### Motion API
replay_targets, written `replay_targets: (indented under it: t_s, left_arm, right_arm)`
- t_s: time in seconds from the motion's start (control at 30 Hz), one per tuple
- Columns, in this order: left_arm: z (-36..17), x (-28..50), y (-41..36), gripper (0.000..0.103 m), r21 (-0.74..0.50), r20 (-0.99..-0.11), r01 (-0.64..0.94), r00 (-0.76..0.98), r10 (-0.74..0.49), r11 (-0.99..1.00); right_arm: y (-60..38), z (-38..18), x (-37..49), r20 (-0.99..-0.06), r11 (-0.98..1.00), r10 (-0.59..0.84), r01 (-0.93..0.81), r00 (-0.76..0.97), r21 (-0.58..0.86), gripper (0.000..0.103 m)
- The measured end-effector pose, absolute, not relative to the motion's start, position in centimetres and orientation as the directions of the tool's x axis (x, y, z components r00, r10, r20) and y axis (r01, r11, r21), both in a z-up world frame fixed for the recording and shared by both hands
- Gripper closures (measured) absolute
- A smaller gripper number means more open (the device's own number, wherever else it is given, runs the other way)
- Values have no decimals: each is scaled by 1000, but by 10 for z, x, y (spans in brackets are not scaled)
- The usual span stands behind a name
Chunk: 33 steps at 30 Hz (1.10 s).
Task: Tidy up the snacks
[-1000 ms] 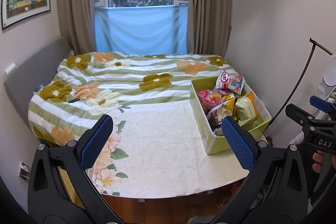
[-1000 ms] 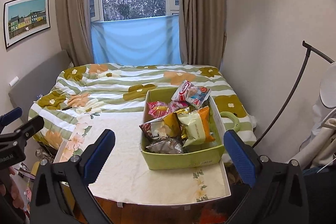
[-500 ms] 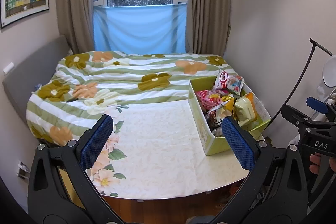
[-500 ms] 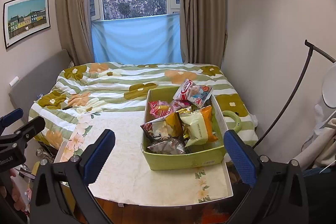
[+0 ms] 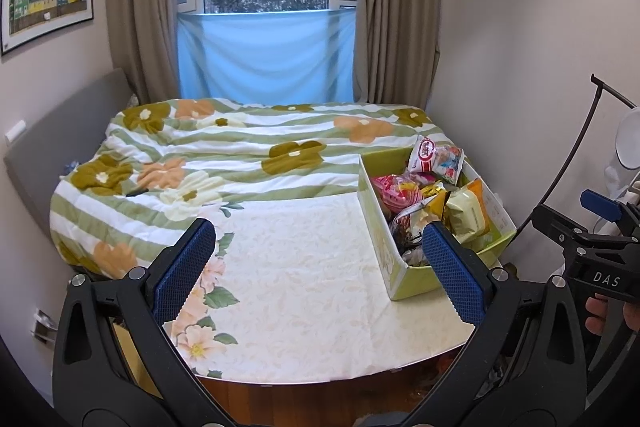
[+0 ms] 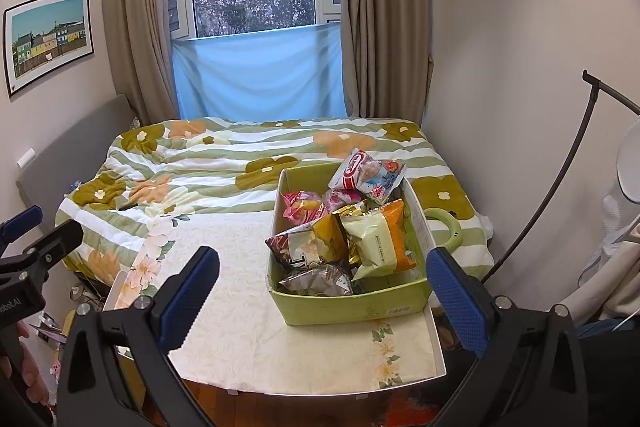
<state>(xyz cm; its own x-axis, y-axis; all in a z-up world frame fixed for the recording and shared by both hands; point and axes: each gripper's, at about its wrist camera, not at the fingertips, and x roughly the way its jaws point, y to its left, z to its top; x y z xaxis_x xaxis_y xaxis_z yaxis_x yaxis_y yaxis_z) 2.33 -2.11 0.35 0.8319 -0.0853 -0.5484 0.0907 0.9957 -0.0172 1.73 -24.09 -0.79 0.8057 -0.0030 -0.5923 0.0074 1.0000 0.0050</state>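
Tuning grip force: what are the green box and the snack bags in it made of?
Green box: looks like matte printed cardboard, with thin, straight folded walls and a barcode label. Snack bags: glossy plastic or foil film, crinkled and reflective; the gold bag looks metallized. Both claws stand open and empty: left claw, right claw.

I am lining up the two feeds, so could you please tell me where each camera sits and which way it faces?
Left wrist: on the left gripper, facing the bed and window across the table, snack box to its right; both blue fingers show open, plus the right gripper and a hand.
Right wrist: on the right gripper, facing the same way, more squarely at the snack box; open fingers show, left gripper at the left edge.
Shared: table, box, bed, window.
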Motion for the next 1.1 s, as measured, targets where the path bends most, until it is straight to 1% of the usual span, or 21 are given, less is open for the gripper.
replay_targets:
  t_s: [0.87, 1.1]
  left_arm:
    - [4, 26, -18, 1, -46, -544, 85, 833, -96, 995]
    - [3, 28, -19, 1, -74, -546, 116, 826, -138, 990]
  right_arm:
    - [-233, -16, 23, -604, 1000, -2, 10, 797, 10, 0]
    - [-231, -17, 23, -605, 1000, -1, 9, 797, 9, 0]
